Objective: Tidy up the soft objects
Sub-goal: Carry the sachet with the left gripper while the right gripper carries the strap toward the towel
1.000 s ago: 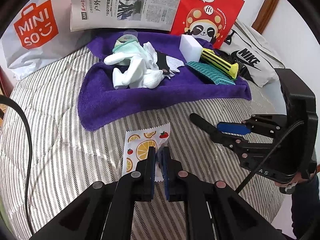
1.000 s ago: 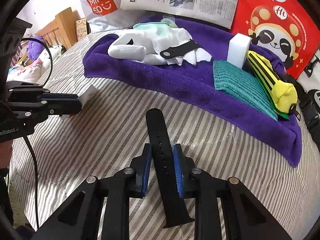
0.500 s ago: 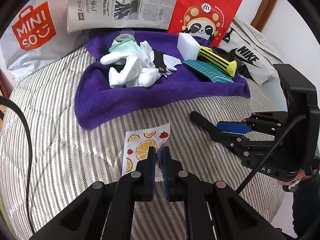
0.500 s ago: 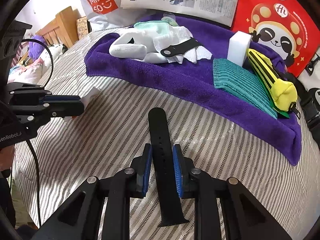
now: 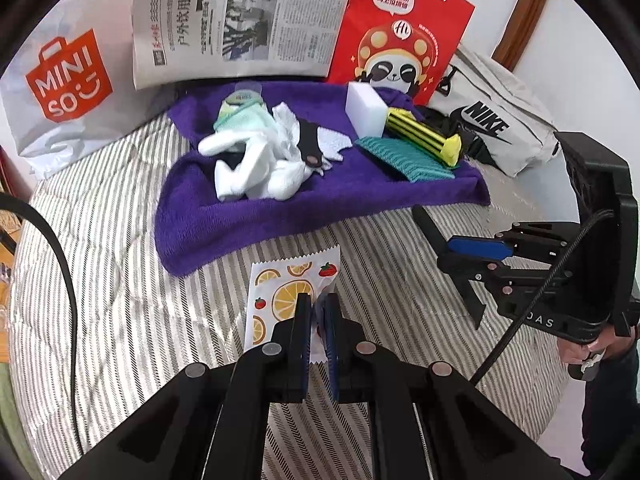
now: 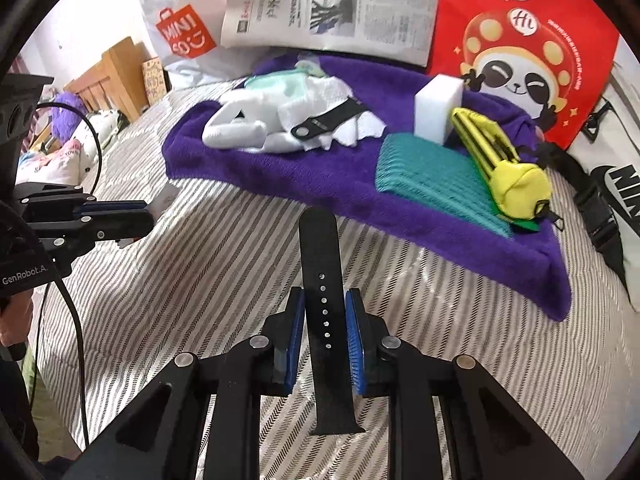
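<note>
Gripping the watch strap (image 6: 323,304) lengthwise in the right gripper (image 6: 324,340), long axis aimed at the purple towel's (image 6: 360,192) near edge; left gripper (image 5: 316,328) clamped on the fruit-print packet (image 5: 280,296).

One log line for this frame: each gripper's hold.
left gripper: shut on fruit-print sachet | right gripper: shut on black watch strap | purple towel: not reached
</note>
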Tool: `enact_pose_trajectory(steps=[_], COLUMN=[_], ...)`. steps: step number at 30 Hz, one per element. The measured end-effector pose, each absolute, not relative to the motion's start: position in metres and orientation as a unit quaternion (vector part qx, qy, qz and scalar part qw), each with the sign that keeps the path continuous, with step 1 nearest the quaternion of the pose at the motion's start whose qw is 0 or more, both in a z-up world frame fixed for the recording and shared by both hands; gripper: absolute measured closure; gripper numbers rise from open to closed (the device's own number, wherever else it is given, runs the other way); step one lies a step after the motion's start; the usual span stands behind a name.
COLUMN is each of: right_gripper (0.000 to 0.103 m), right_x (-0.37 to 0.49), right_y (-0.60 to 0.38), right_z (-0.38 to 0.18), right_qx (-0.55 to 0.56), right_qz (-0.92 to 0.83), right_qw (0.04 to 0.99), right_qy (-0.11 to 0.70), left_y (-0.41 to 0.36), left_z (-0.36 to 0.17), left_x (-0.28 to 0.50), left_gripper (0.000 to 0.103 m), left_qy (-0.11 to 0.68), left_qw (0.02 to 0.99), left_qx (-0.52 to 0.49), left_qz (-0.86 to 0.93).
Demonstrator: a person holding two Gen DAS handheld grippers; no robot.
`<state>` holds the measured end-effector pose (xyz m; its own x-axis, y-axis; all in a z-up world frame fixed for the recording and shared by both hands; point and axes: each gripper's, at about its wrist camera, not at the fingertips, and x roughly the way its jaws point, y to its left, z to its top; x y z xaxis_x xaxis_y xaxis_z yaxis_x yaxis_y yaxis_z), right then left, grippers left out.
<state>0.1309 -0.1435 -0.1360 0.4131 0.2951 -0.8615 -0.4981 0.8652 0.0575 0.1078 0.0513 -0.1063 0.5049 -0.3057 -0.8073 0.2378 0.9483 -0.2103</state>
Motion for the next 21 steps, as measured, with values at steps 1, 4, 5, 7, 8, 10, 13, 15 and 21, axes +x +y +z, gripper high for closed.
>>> enact_pose_trajectory(steps=[1, 4, 5, 7, 8, 10, 13, 15, 21], right_gripper=[0.083, 0.097, 0.097, 0.096, 0.095, 0.095, 0.083, 0.070, 0.069], right_x=[0.131, 0.134, 0.136, 0.139, 0.138, 0.136, 0.132, 0.129, 0.122], right_y=[-0.145, -0.149, -0.149, -0.148, -0.148, -0.150, -0.150, -0.147, -0.135], right_z=[-0.134, -0.134, -0.139, -0.149, -0.153, -0.155, -0.157, -0.158, -0.167], right_qx=[-0.101, -0.088, -0.088, -0.099, -0.101, -0.098, -0.101, -0.112, -0.146], right_qz=[0.237, 0.243, 0.242, 0.233, 0.233, 0.237, 0.245, 0.246, 0.253], right_qw=[0.836, 0.834, 0.831, 0.825, 0.824, 0.821, 0.820, 0.820, 0.817], right_qy=[0.485, 0.488, 0.492, 0.505, 0.507, 0.510, 0.507, 0.504, 0.496], left_y=[0.052, 0.051, 0.051, 0.050, 0.050, 0.048, 0.047, 0.047, 0.046], left_z=[-0.104, -0.098, -0.098, -0.099, -0.101, -0.103, -0.107, -0.110, -0.111], left_x=[0.108, 0.108, 0.109, 0.111, 0.111, 0.111, 0.111, 0.112, 0.112], left_gripper=[0.096, 0.096, 0.096, 0.096, 0.096, 0.096, 0.096, 0.096, 0.096], left_qy=[0.470, 0.466, 0.466, 0.468, 0.470, 0.472, 0.476, 0.479, 0.481], left_qw=[0.868, 0.870, 0.870, 0.868, 0.867, 0.866, 0.864, 0.862, 0.861], left_qx=[-0.035, -0.035, -0.035, -0.034, -0.034, -0.033, -0.033, -0.033, -0.031], left_qz=[-0.155, -0.160, -0.160, -0.160, -0.160, -0.160, -0.161, -0.161, -0.162])
